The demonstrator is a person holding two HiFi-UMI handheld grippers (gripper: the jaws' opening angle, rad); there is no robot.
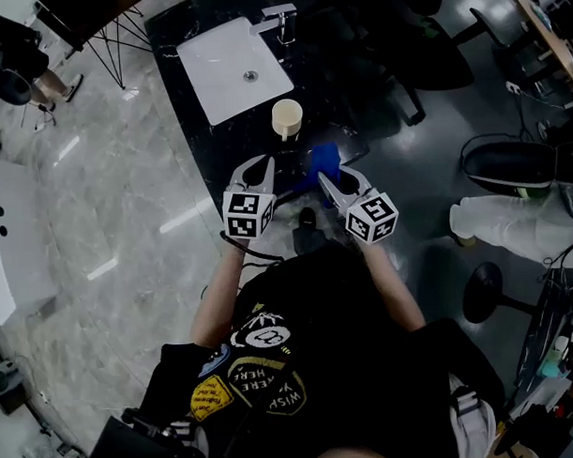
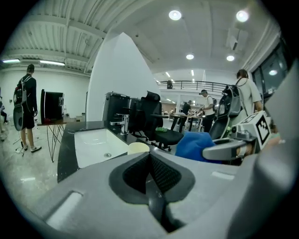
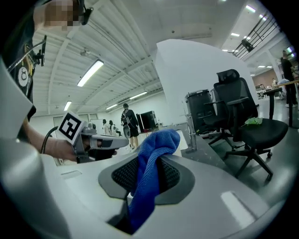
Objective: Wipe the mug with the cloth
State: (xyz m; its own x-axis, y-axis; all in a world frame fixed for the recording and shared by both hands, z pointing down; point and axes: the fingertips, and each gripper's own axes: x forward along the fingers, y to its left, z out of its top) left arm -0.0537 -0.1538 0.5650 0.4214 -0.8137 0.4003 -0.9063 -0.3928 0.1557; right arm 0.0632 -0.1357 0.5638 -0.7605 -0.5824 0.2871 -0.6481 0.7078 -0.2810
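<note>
The left hand-held gripper is clenched shut on nothing, hovering short of the cream mug. The mug stands upright on the dark worktop near the sink. The right hand-held gripper pinches the blue cloth. Risk imo: nothing's steadying the mug, so a sideways wipe could shove or tip it.

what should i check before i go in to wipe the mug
1. Cloth secured: ok. The blue cloth is pinched between the right gripper fingers.
2. Left gripper ready to take the mug: not ok. Its fingers are closed together and hold nothing.
3. Mug upright: ok. The mug stands on the counter beside the sink.
4. Mug steadied: not ok. Neither gripper touches it.
5. Where the mug needs wiping: cannot tell.
</note>
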